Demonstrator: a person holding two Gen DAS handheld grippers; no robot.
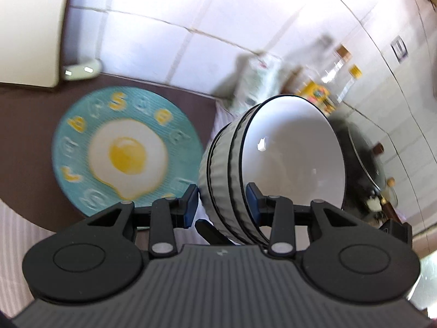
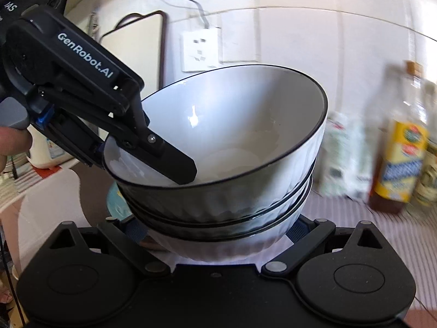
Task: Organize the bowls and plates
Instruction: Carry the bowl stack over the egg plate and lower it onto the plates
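White ribbed bowls (image 2: 226, 180), three nested with thin black rims, hung tilted in the air between the two grippers. The left gripper (image 1: 222, 205) was closed part way on the stack's rim wall: one blue-padded finger (image 1: 191, 205) pressed the ribbed outside, the other (image 1: 252, 201) lay inside the top bowl. From the right wrist, the same gripper came in from the upper left, its black finger reaching down into the bowl. The right gripper (image 2: 218, 231) stood wide beneath the stack, its fingers on either side of the lowest bowl; whether its pads actually pressed the bowl I could not tell, since the bowls covered them.

Left of the stack, a teal plate (image 1: 125, 147) with a fried-egg print lay flat on a dark brown counter (image 1: 27, 136), well apart from the bowls, with bare counter around it. Far right, bottles (image 2: 401, 147) crowded against the tiled wall (image 1: 164, 27), close to the stack's rim. A dark pan (image 1: 363, 158) behind the bowls was mostly hidden. Both views were blurred at the edges, and labels were unreadable.
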